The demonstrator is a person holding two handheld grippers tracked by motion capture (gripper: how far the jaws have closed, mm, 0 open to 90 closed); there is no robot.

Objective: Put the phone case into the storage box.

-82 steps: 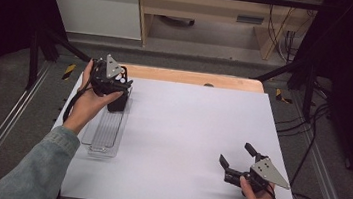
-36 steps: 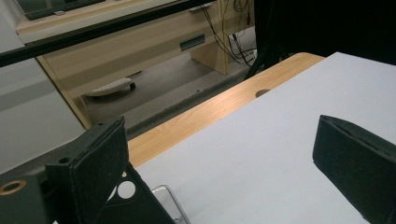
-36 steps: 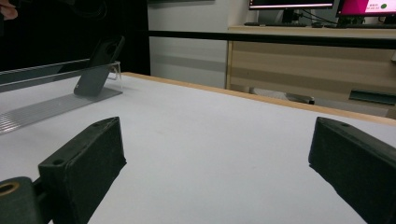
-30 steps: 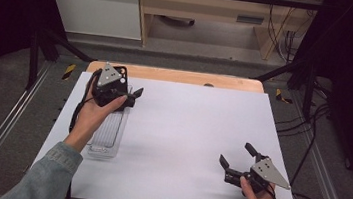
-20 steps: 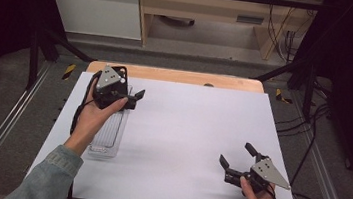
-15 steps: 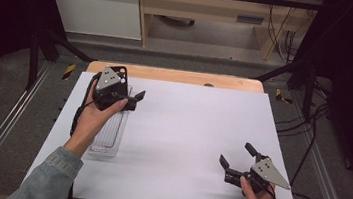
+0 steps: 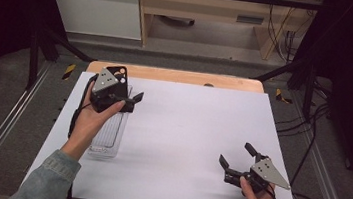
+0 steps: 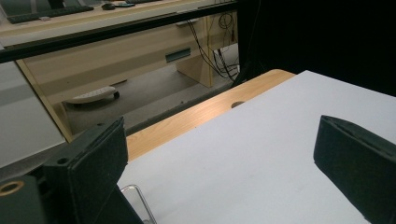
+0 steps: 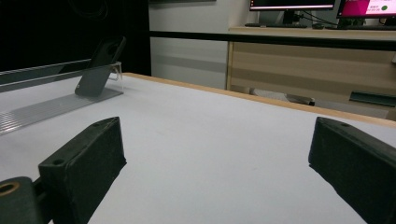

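Neither tool [image 7: 131, 102] nor clear tray [image 7: 110, 137] bears legible writing.

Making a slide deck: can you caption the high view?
Left gripper held open above a clear ridged tray; right gripper open near the white table's front edge.

No text, label or number is legible here. The monitors [image 9: 343, 5] behind the desk show only blurred colour patches.
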